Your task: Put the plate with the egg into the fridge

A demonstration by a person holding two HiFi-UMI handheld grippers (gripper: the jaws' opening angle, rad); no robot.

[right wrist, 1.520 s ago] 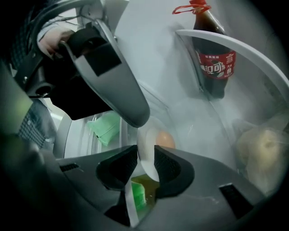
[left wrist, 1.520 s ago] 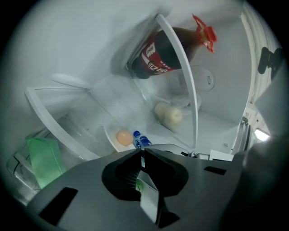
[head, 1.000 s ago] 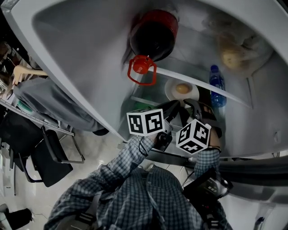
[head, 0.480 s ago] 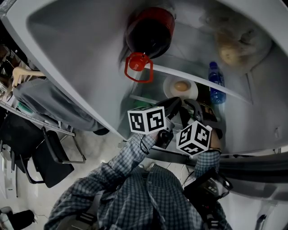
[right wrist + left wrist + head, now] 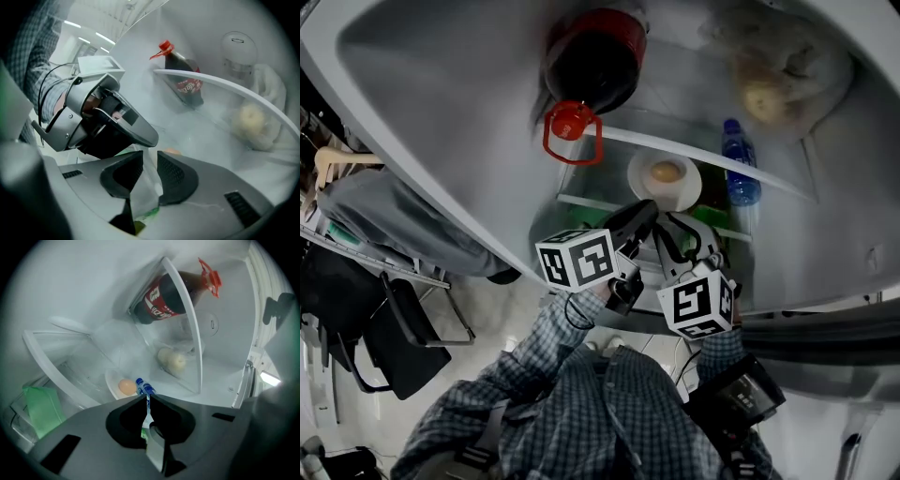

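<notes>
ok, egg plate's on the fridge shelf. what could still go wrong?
1. The egg lies loose on the plate; a knock to the shelf might roll it off.
2. The cola bottle lies on its side on the upper shelf, neck at the front edge; it could roll out.

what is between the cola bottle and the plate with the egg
The upper shelf's white front rim; the cola bottle lies above it, the plate below. Head view shows it.

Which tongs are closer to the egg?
Left. The left tongs point at the egg, with their tips just short of its plate. The right tongs sit further back, beside the left ones.
</notes>
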